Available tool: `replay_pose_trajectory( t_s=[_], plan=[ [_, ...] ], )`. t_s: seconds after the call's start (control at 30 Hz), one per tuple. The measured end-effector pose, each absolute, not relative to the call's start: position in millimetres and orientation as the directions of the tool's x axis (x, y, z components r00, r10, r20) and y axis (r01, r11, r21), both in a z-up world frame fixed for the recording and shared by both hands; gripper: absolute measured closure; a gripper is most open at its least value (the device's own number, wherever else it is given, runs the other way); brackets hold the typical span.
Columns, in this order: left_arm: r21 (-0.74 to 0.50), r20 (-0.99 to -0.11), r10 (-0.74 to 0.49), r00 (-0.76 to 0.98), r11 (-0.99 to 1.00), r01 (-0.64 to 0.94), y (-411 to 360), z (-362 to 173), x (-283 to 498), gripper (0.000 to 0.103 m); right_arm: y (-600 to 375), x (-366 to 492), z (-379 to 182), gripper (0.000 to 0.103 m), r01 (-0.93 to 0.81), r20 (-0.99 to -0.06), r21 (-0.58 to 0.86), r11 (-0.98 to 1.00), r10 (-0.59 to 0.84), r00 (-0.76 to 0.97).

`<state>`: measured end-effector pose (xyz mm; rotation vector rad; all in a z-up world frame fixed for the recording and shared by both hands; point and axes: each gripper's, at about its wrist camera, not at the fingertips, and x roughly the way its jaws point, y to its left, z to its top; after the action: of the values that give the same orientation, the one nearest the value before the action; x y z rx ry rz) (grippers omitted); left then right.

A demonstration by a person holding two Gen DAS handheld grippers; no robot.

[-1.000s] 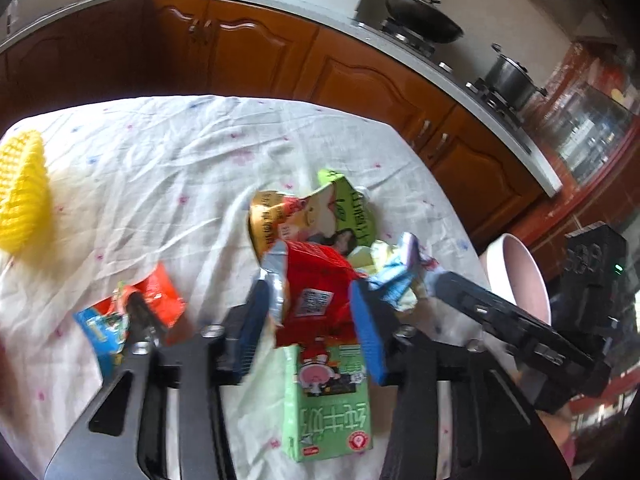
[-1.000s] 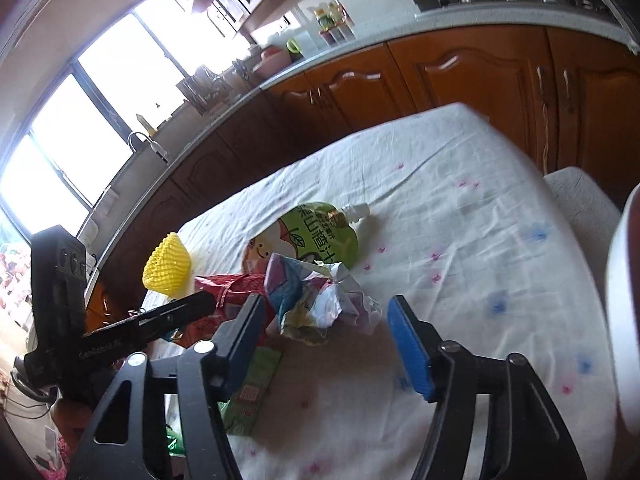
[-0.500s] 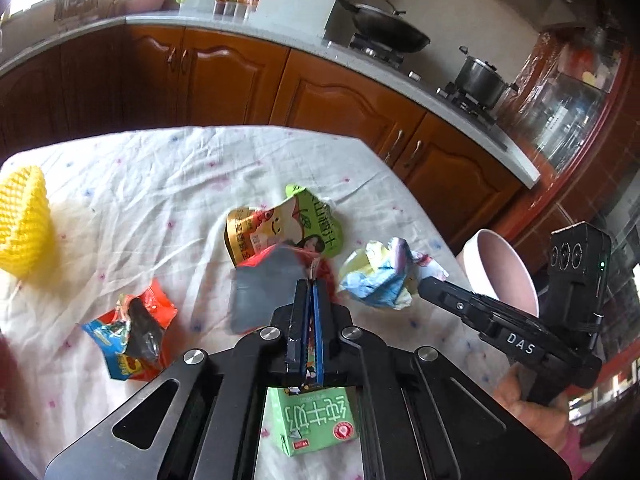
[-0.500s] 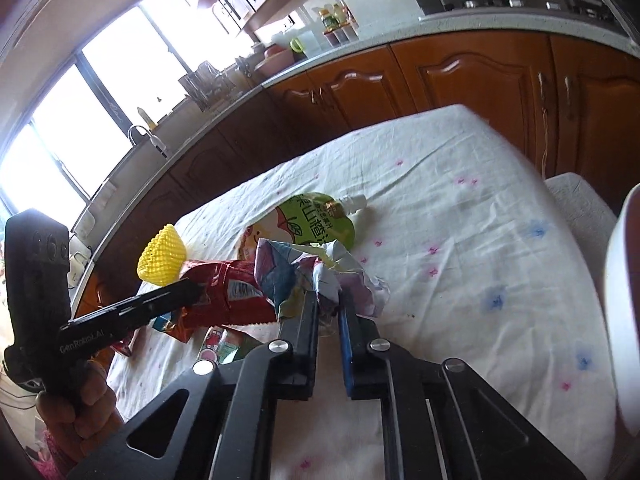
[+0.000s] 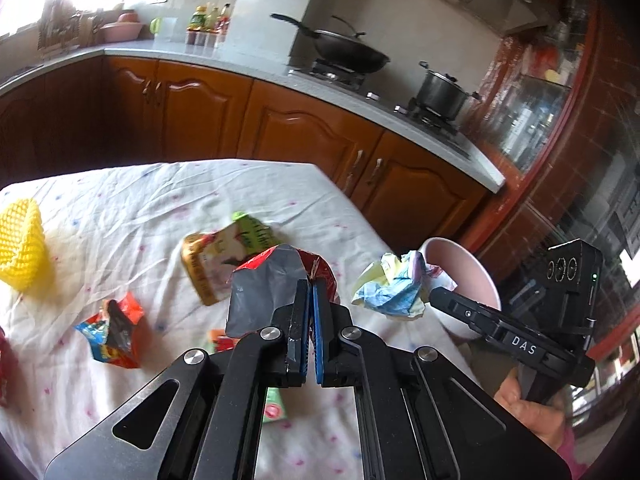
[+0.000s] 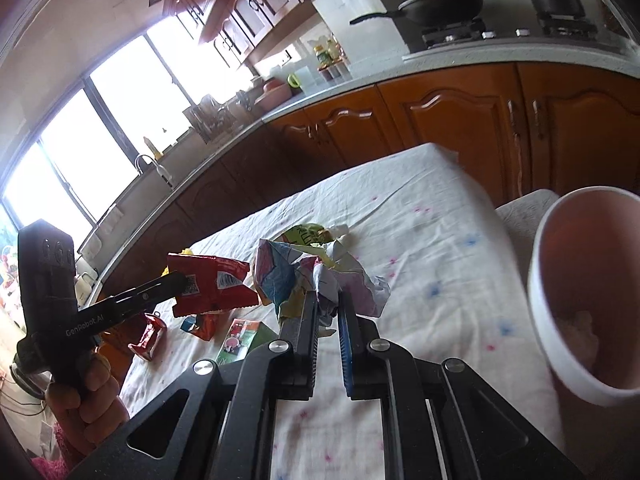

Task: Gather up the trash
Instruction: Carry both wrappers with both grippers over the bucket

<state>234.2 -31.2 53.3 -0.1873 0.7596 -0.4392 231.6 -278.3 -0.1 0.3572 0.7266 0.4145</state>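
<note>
The left gripper [image 5: 311, 292] is clamped tight on a red foil snack wrapper with a silver inside [image 5: 272, 280], lifted clear of the white dotted tablecloth [image 5: 132, 196]; the right gripper [image 6: 328, 300] is pinched narrow on a crumpled multicoloured paper ball [image 6: 320, 272], also held off the cloth; just right of that ball, beyond the table edge, stands a round pale pink plastic bin [image 6: 584, 300], its open mouth near the paper. Under the left gripper a green milk carton [image 5: 272, 408] lies flat, mostly hidden; to the left lies a crumpled orange and blue snack packet [image 5: 114, 326]; farther on, a flat green and orange juice pouch [image 5: 224, 248] rests on the cloth; near the table's far left edge sits a yellow foam fruit net [image 5: 20, 248]. Behind the table run brown wooden kitchen cabinets [image 5: 312, 136]; on the hob above them stand a black wok [image 5: 344, 54] and a steel pot [image 5: 442, 90].
</note>
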Motion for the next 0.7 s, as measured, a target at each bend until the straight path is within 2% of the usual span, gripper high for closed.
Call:
replay_pose_trajectory(
  t_s=[0.7],
  plan=[
    [-0.304,-0.635,-0.538,0.554,0.833,0.462,-124,58,204,0.102,-372,170,13,0.094,-0.087,-0.541,0.437,0.895,0.339,0.770]
  ],
)
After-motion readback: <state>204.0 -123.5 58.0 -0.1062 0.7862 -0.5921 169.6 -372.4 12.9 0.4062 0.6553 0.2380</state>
